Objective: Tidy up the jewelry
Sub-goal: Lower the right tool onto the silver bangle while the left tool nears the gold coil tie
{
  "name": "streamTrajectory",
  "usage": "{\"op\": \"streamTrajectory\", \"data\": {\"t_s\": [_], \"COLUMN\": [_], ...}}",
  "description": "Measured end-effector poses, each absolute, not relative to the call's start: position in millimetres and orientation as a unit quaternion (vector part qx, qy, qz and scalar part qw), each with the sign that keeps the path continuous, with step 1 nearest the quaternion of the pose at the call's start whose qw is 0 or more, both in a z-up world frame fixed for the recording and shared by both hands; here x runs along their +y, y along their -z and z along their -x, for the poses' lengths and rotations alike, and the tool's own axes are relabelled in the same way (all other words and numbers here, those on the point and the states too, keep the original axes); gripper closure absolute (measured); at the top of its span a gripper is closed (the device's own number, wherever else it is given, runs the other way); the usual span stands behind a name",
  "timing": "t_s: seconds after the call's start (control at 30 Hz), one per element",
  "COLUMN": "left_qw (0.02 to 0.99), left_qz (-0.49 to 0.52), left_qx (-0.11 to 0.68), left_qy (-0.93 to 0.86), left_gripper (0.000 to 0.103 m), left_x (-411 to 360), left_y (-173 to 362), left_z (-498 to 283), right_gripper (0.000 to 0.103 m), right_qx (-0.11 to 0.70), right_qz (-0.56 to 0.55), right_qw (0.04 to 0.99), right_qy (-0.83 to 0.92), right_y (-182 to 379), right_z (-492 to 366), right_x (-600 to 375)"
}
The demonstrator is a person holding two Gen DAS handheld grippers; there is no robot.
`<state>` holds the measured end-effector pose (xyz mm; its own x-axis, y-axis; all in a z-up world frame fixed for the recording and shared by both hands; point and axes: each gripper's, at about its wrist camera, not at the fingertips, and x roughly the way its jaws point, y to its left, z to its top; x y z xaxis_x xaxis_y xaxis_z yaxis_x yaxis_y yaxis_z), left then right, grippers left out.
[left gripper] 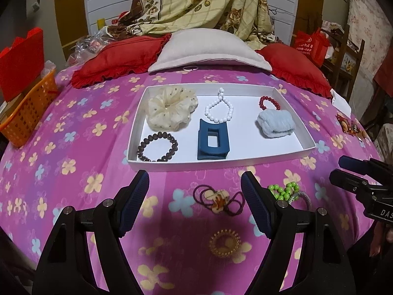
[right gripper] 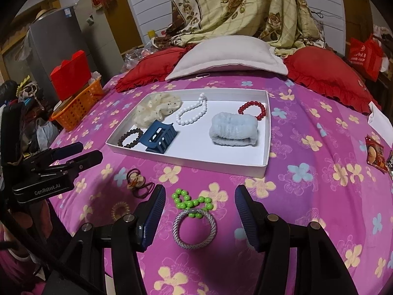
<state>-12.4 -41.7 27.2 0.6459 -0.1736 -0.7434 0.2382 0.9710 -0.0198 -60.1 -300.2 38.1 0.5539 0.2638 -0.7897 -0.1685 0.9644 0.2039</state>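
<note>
A white tray (left gripper: pixel 307 145) on the pink floral bedspread holds a cream scrunchie (left gripper: pixel 170 108), a white bead bracelet (left gripper: pixel 219 111), a red bead bracelet (left gripper: pixel 269 102), a pale blue scrunchie (left gripper: pixel 275 124), a blue hair claw (left gripper: pixel 212 140) and a brown bead bracelet (left gripper: pixel 158 147). My left gripper (left gripper: pixel 195 186) is open above dark hair ties with an orange charm (left gripper: pixel 218 200); a gold spiral hair tie (left gripper: pixel 224 243) lies nearer. My right gripper (right gripper: pixel 199 200) is open around a green bead bracelet (right gripper: pixel 191 200) and a grey woven ring (right gripper: pixel 194 228).
An orange basket (left gripper: pixel 27 115) with a red box stands at the bed's left edge. Red ruffled cushions (left gripper: pixel 118 59) and a grey pillow (left gripper: pixel 208 49) lie behind the tray. Snack packets (right gripper: pixel 375 153) lie on the right. A draped floral cloth hangs at the back.
</note>
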Motion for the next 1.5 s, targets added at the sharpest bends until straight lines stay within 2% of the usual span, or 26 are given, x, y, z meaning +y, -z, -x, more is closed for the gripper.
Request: {"op": "streamTrajectory", "data": {"t_s": [0.77,1.2,1.5], "left_qw": [0.913,0.874,0.855], "left_qz": [-0.083,-0.02,-0.043], "left_qx": [0.389,0.459,0.489], "left_qy": [0.095,0.158,0.166], "left_gripper": [0.026,0.026,0.026], "left_x": [-45.8,-28.0,-33.5], "left_y": [-29.5,-6.0,23.8], "left_z": [41.5,43.6,51.5], "right_gripper": [0.044,0.043,0.044], "right_qx": [0.465,0.489,0.513], "right_qz": [-0.051,-0.034,0.008], "right_qw": [0.875,0.863,0.851], "right_qy": [-0.124,-0.121,-0.113], "right_y": [-32.3,-12.9,15.6], "right_z": [79.9,85.1,73.5], "right_x": [-296.5,-302.0,-293.4]}}
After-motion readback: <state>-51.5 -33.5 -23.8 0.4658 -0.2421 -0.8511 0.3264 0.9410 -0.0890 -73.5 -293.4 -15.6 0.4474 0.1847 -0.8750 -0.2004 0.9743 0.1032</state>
